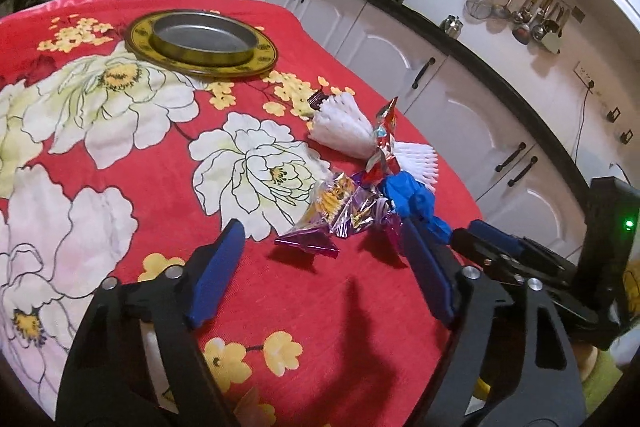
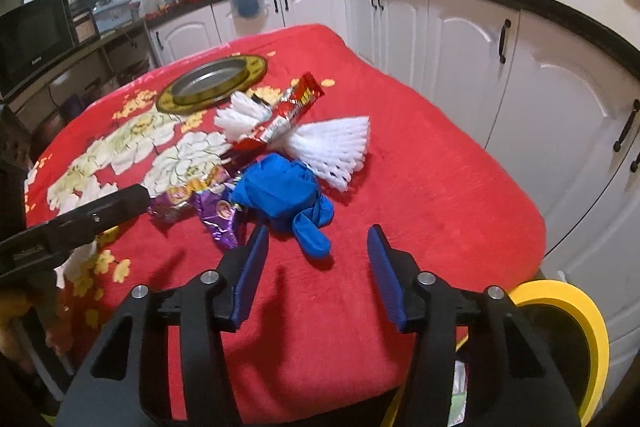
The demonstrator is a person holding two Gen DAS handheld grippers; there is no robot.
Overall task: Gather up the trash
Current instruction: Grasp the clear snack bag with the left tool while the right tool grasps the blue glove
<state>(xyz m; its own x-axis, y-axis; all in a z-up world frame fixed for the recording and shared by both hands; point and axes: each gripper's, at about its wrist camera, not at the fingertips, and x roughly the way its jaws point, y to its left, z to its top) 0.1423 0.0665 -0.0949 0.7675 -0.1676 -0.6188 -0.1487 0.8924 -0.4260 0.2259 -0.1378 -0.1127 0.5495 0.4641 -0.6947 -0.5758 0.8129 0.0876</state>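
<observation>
Left claw (image 1: 320,239) apart, empty, near purple wrapper (image 1: 340,215). Trash heap mid table (image 2: 440,195): blue glove (image 2: 288,195), white foam net (image 2: 332,147). Right claw (image 2: 316,247) apart, empty, just before glove. Step: approach. Next: close on trash.

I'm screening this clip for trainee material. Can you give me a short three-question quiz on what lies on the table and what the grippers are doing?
1. True or false: the left gripper holds the purple foil wrapper.
2. Which item lies nearest the right gripper? A: blue glove; B: red wrapper; C: round metal tray.
3. What colour is the cloth under the trash?

Key: 1 false, both grippers are open and hold nothing. 2 A. 3 Red, with a flower print.
</observation>
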